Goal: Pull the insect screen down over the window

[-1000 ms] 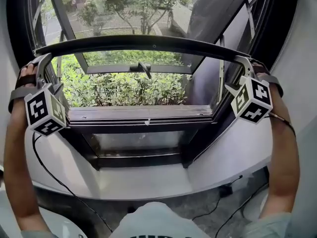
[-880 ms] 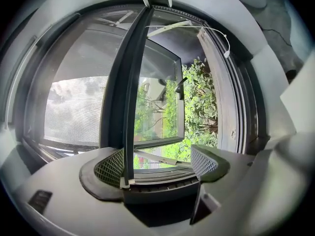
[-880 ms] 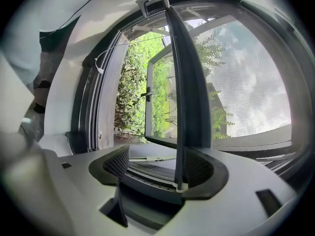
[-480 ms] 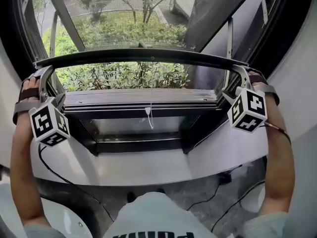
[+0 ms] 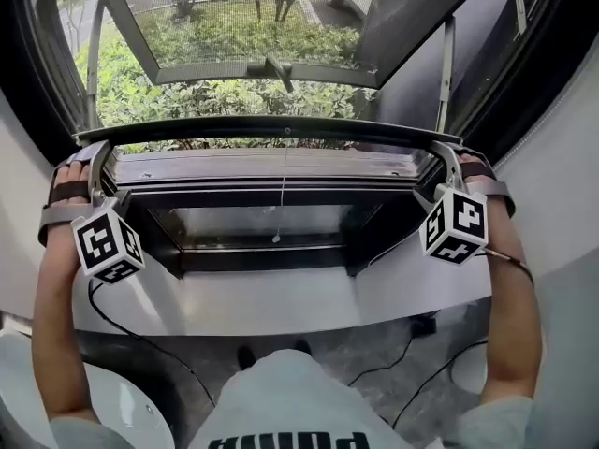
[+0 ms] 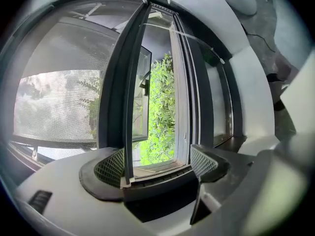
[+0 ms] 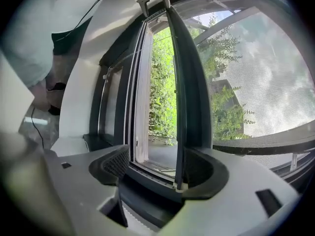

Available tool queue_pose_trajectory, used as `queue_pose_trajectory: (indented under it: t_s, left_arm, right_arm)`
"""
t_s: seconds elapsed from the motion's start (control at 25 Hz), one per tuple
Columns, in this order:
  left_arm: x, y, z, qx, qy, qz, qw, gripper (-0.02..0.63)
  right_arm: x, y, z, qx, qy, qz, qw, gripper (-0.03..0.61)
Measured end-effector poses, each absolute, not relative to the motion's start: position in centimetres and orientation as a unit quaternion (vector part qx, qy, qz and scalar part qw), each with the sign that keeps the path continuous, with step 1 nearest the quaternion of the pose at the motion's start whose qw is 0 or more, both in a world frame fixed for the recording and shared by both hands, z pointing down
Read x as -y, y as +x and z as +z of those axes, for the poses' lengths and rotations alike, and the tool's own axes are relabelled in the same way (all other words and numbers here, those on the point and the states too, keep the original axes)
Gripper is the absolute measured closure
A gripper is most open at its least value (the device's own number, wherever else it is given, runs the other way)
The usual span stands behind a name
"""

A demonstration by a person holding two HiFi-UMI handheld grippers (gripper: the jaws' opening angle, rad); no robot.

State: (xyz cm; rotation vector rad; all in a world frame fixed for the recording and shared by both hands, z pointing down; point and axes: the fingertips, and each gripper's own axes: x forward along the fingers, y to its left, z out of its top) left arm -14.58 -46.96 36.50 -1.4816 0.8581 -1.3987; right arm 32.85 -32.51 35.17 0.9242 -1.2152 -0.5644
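Dark and slim, the bottom bar of the mesh insect screen point(image 5: 281, 127) lay level across the window opening. Its long axis ran from the left gripper point(image 5: 92, 162) at one end to the right gripper point(image 5: 447, 162) at the other.

In the left gripper view the jaws stood wide apart. The bar passed between them and rested against one ribbed pad only, leaving the other pad clear. The bar was hooked, not clamped. The right gripper view showed the mirror case: jaws parted, with the bar bearing on a single pad.

The bar hung just above the grey lower window frame point(image 5: 271, 166), with a narrow strip of foliage visible between them. A thin white pull cord point(image 5: 283, 195) hung from the bar's middle.

Both ends sat at about equal height, so neither gripper led. The remaining travel was judged short and straight down onto the frame, calling for an even pull on both ends.
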Motion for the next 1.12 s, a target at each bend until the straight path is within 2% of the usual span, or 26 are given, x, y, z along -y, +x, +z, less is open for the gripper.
queue_pose_trajectory:
  t_s: [0.76,1.12]
  left_arm:
    - [47.4,-14.6,40.1,-0.373,-0.592,-0.555,0.451,0.180]
    - [46.3,-15.0,45.3,-0.354,-0.599,-0.572,0.435,0.199]
  right_arm:
    - [33.1,32.8,38.9,0.533,0.432,-0.255,0.681,0.229]
    - [31.9,32.8,44.2,0.533,0.390,-0.227,0.716,0.229]
